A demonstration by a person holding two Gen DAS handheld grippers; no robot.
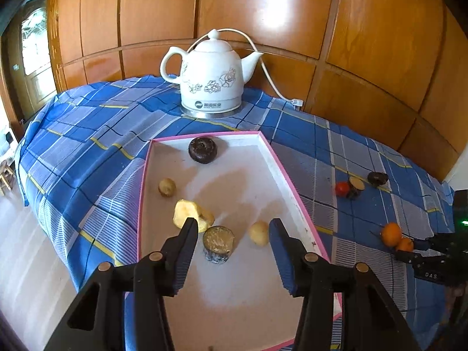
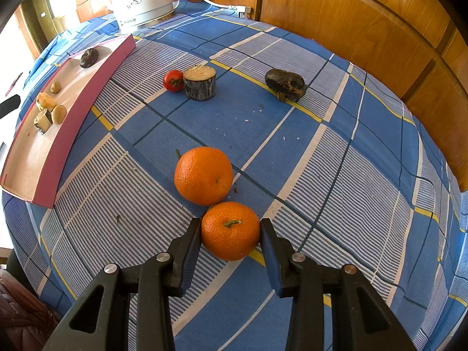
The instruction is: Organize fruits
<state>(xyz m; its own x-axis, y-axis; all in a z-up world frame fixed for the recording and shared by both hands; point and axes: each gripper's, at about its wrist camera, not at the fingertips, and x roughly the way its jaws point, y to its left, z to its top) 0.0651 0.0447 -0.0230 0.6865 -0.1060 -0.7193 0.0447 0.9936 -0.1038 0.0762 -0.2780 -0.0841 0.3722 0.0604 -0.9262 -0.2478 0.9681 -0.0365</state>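
Two tangerines remain; our right hand-held gripper (image 2: pixel 230 228) pinches the nearer tangerine (image 2: pixel 230 230), next lifting toward the pink tray (image 2: pixel 84 87); left hand-held gripper (image 1: pixel 234 228) spread, empty.

1. Tray (image 2: pixel 87 79): left on tablecloth (image 2: pixel 321 175), before kettle (image 2: pixel 140 0); five pieces inside.
2. Right of tray: tomato (image 2: pixel 173 80) touching cut stump (image 2: pixel 200 83); lump (image 2: pixel 285 83) further right.
3. Nearest: two oranges (image 2: pixel 203 175), touching.

kettle (image 1: pixel 209 76): glossy ceramic | wall panels (image 1: pixel 380 29): glossy wood | tablecloth (image 2: pixel 321 175): matt cloth
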